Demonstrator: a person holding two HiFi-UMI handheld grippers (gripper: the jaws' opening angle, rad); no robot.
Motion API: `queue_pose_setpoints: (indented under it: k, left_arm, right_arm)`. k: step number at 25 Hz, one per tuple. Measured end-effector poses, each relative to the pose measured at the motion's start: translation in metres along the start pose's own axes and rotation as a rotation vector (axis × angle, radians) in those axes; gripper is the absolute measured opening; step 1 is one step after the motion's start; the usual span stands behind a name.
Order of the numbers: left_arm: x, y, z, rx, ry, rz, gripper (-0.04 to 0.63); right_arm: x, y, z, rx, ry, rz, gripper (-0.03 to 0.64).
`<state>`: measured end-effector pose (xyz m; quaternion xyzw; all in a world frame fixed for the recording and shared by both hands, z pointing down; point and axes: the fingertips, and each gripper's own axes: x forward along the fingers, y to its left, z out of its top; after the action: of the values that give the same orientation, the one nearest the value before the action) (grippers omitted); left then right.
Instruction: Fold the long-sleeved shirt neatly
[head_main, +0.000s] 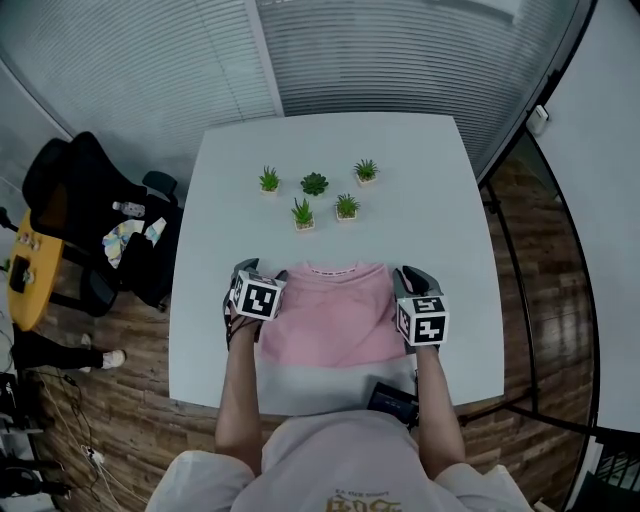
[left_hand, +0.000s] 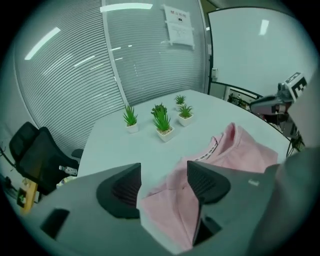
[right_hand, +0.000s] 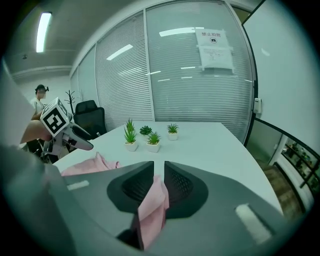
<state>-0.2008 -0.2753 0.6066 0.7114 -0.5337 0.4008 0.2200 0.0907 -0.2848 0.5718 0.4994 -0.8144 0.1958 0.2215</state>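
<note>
Head view: pink shirt (head_main: 335, 320) lies folded flat at the near edge of the white table (head_main: 330, 140), below the potted plants (head_main: 314, 184). Left gripper (head_main: 262, 272) sits at the shirt's left edge, jaws wide apart, fabric loose between them. Right gripper (head_main: 405, 282) has narrow jaws pinching a fold at the right edge.

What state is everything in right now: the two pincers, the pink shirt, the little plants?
shirt: sides folded in, lying mostly flat.
left gripper: jaws wide apart, shirt cloth loose between them.
right gripper: jaws nearly together, pinching a fold of the shirt.
potted plants: upright.
</note>
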Motion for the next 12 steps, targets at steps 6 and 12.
queue_pose_setpoints:
  k: [6, 12]
  left_arm:
    - [-0.023, -0.014, 0.012, -0.001, -0.071, -0.050, 0.298]
    - [-0.049, -0.046, 0.015, 0.055, -0.154, -0.131, 0.282]
  right_arm:
    - [-0.021, 0.020, 0.010, 0.013, -0.060, 0.021, 0.072]
    - [-0.054, 0.045, 0.019, 0.017, -0.128, 0.030, 0.035]
